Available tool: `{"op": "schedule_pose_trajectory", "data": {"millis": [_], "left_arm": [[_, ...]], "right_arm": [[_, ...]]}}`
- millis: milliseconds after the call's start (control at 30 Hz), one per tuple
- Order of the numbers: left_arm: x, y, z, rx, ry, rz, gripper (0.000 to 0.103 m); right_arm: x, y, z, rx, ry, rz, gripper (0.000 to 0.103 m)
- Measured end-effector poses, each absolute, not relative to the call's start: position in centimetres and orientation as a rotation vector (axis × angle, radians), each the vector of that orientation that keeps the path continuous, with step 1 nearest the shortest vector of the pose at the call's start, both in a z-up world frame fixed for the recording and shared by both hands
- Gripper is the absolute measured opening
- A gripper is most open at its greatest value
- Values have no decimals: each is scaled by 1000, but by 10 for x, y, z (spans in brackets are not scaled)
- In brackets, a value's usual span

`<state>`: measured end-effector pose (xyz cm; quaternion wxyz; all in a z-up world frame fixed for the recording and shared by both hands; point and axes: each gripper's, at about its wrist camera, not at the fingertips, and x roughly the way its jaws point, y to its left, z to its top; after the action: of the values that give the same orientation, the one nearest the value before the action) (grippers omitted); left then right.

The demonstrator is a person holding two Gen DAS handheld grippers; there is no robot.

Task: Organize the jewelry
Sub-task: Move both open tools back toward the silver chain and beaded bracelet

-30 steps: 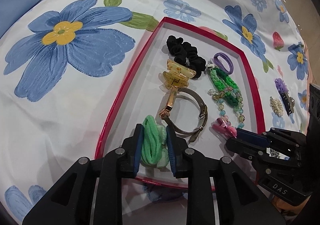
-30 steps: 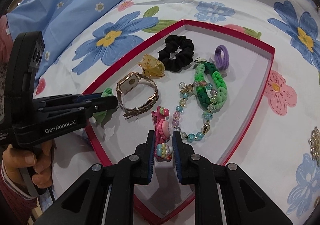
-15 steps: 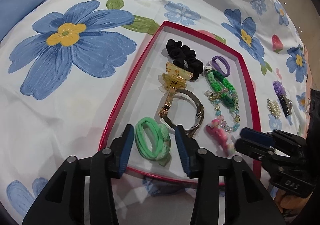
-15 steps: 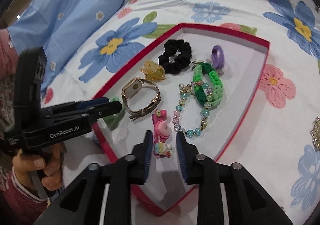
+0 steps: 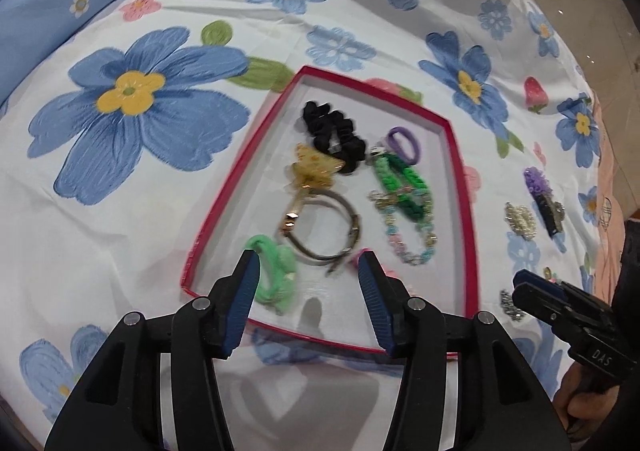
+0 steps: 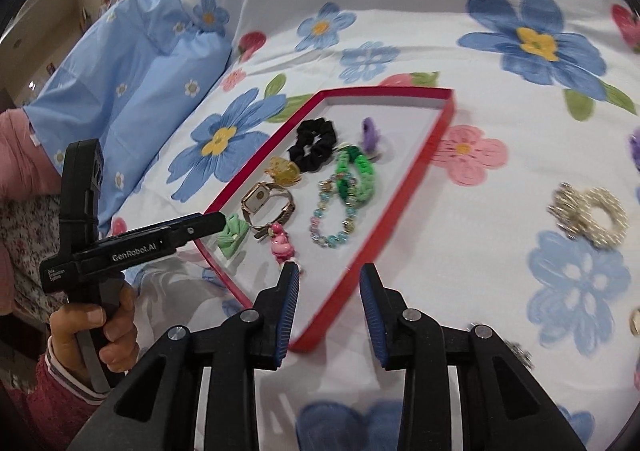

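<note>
While both tongs, left tongs [image 5: 308, 275] and right tongs [image 6: 329, 283], are opening empty, the pearl scrunchie [image 6: 592, 217] on the bed is waiting: soft, light, best pinched across its band.

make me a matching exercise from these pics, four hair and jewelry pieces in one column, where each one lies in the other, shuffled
Things:
1. black scrunchie
2. light green hair tie
3. pearl scrunchie
4. pink clip

Places:
A. near corner of the red box, beside the left tongs' tip
B. on the flowered sheet, outside the box
C. far end of the box, next to the purple hair tie
D. in the box, just below the watch

Pairs: 1-C, 2-A, 3-B, 4-D
</note>
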<state>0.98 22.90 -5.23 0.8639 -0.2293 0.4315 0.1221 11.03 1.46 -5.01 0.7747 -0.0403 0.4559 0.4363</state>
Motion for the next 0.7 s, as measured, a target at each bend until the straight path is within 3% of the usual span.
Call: {"op": "schedule_pose_trajectory", "data": {"millis": [700], "left_arm": [[39,122,-19,-366,913,29,56]], "right_arm": [[119,-146,-35,77,917,664,37]]}}
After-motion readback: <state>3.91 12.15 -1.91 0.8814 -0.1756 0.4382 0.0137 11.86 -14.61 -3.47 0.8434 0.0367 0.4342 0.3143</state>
